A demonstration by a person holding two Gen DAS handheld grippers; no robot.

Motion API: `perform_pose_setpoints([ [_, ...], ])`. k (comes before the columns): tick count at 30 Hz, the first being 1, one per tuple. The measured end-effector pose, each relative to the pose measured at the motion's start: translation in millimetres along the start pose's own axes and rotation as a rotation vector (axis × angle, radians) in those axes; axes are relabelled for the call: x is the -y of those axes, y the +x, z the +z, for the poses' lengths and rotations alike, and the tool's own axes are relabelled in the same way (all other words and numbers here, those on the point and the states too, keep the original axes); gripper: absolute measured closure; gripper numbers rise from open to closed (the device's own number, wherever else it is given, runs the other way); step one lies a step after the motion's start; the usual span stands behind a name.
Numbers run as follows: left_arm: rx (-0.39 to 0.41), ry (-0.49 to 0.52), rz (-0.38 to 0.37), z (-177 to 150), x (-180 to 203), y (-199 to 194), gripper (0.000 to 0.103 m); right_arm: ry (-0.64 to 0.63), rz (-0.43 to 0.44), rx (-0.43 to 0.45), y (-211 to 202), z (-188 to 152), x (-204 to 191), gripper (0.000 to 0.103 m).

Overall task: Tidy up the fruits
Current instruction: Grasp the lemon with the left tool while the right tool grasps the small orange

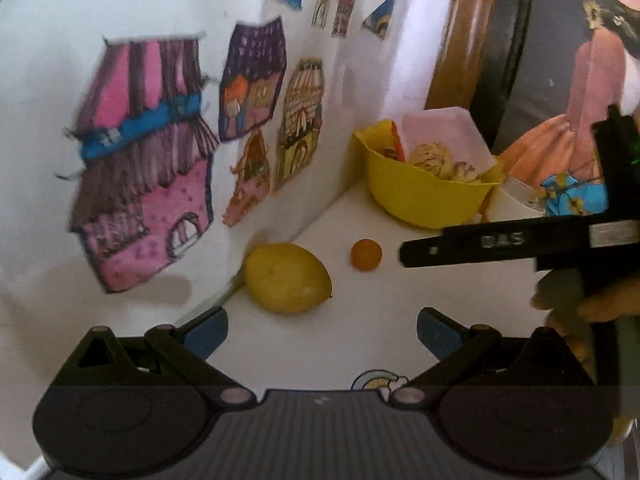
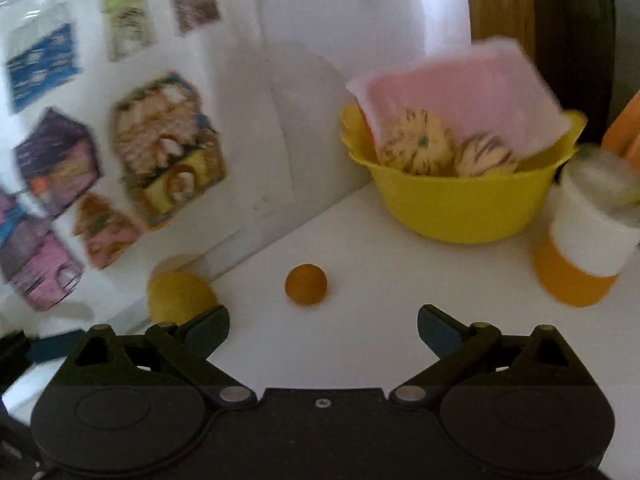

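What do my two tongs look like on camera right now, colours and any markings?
Both tongs are matte black with hinged linkages, silver pivot pins and blue finger pads. The left tongs and right tongs look identical. From the left camera, the right tongs' black finger bears raised "DAS" lettering.

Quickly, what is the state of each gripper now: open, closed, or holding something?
Left gripper: open, holding nothing; the lemon lies just ahead.
Right gripper: open, holding nothing; the small orange fruit lies ahead.

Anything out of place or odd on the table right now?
Two fruits sit loose on the white table: a lemon against the wall and a small orange fruit beside it, while the yellow bowl holds the rest. Nothing spilled or damaged.
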State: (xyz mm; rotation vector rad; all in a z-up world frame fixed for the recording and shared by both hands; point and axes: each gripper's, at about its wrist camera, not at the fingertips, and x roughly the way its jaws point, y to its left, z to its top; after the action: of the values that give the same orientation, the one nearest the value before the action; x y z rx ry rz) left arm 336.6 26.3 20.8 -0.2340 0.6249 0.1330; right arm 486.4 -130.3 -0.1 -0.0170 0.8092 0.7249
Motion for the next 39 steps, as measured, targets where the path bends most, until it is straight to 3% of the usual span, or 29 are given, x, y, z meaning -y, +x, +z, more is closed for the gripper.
perform_pose_setpoints([
  [4, 0.01, 0.052, 0.08, -0.8, 10.8, 21.2, 0.001, 0.012, 0.037, -0.017, 25.7, 9.7, 8.8, 0.013],
  [7, 0.014, 0.071, 0.094, 1.2, 13.5, 37.3, 0.001, -0.008, 0.041, -0.02, 39.2, 16.2, 6.3, 0.018],
  [17, 0.033, 0.058, 0.152, 7.6, 24.7, 72.7, 0.001, -0.003, 0.068, -0.049, 65.8, 24.8, 8.1, 0.046],
  [21, 0.049, 0.038, 0.214, 10.2, 26.8, 82.8, 0.002, -0.001, 0.078, -0.05, 72.0, 26.6, 7.1, 0.056],
  [27, 0.064, 0.014, 0.257, 11.4, 26.6, 96.2, 0.009, -0.018, 0.073, -0.042, 74.4, 25.6, 0.3, 0.062],
  [30, 0.028, 0.016, 0.247, 9.1, 27.1, 103.8, 0.016, -0.05, 0.056, -0.036, 74.5, 21.0, -8.5, 0.066],
  [39, 0.044, -0.03, 0.259, 12.5, 25.2, 110.1, 0.018, -0.077, 0.026, -0.028, 68.8, 12.9, -16.2, 0.069],
])
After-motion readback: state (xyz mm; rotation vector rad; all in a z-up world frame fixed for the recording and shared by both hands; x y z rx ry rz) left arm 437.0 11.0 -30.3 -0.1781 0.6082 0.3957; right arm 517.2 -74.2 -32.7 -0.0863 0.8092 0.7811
